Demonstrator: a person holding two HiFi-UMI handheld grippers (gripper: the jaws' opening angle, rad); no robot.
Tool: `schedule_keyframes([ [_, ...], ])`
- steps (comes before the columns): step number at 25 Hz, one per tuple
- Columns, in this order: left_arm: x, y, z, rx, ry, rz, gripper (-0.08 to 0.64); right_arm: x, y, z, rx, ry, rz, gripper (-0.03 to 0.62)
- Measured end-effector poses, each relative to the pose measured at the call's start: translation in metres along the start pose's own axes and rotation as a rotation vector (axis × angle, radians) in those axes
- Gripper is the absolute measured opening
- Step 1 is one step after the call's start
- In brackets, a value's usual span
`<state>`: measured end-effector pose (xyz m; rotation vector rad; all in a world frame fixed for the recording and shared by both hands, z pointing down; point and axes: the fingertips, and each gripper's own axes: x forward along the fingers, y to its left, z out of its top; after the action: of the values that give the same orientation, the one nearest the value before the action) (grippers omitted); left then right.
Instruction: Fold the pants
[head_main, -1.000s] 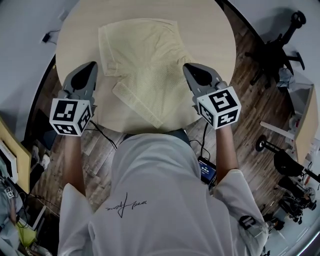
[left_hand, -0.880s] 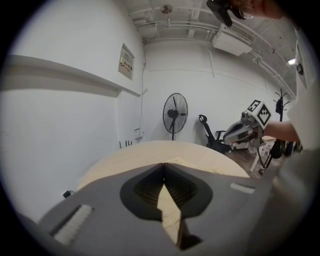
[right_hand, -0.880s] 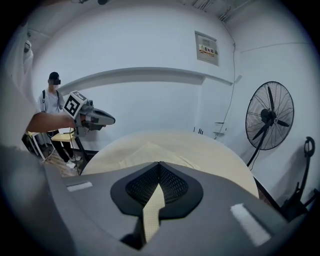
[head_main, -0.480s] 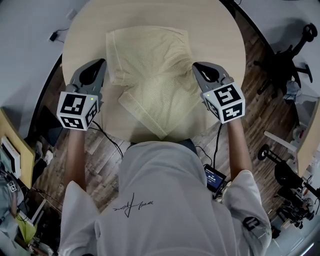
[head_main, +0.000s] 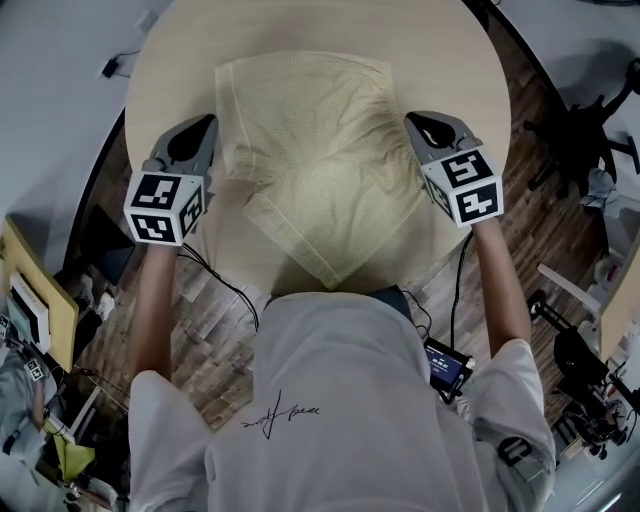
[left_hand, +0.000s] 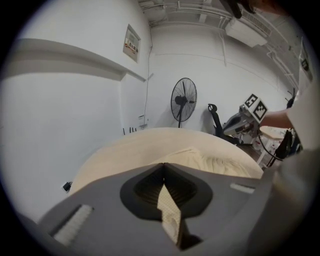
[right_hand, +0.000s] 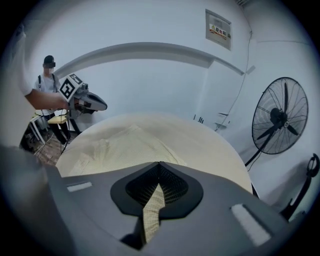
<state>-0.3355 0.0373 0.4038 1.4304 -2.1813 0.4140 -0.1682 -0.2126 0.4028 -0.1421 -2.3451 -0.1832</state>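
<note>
Pale yellow pants (head_main: 310, 150) lie crumpled on the round wooden table (head_main: 180, 60), one folded corner pointing toward the person. My left gripper (head_main: 207, 124) is at the pants' left edge and my right gripper (head_main: 416, 120) at their right edge. In the left gripper view the left gripper (left_hand: 162, 165) is shut, with a strip of the yellow cloth (left_hand: 170, 215) pinched between its pads. The right gripper (right_hand: 159, 164) is likewise shut on a strip of the cloth (right_hand: 151, 210). The rest of the pants (right_hand: 120, 147) spreads over the tabletop ahead.
A standing fan (right_hand: 280, 120) is by the white wall beyond the table. A black office chair base (head_main: 590, 130) stands on the wood floor at the right. Cables and a small device (head_main: 445, 362) lie on the floor near the person's feet. Another person (right_hand: 48, 75) stands far off.
Both grippers have moved away from the person across the table and lower, taking the pants' side edges with them. The pants now lie farther in on the tabletop.
</note>
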Motion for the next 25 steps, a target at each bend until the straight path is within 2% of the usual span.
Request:
schedule_keyframes([
  [4,0.028,-0.004,-0.008,0.048,0.053,-0.018,0.049,0.021,-0.031,-0.006,0.03,0.028,-0.025,0.0],
  [8,0.05,0.005,-0.016,0.038,0.088,-0.024,0.049,0.039,-0.05,-0.012,0.045,0.059,-0.03,0.0],
  [11,0.06,0.016,-0.023,0.031,0.115,-0.019,0.049,0.054,-0.052,-0.017,0.069,0.073,-0.003,0.0],
  [16,0.084,0.036,-0.032,0.027,0.167,-0.023,0.049,0.076,-0.056,-0.028,0.043,0.122,0.052,0.0],
  [19,0.098,0.046,-0.04,0.089,0.223,-0.038,0.049,0.088,-0.053,-0.033,0.008,0.147,0.086,0.0],
  [22,0.114,0.054,-0.045,0.151,0.277,-0.095,0.049,0.098,-0.058,-0.036,-0.026,0.17,0.091,0.0],
  [25,0.13,0.068,-0.043,0.251,0.306,-0.091,0.049,0.103,-0.061,-0.036,-0.041,0.191,0.095,0.0],
])
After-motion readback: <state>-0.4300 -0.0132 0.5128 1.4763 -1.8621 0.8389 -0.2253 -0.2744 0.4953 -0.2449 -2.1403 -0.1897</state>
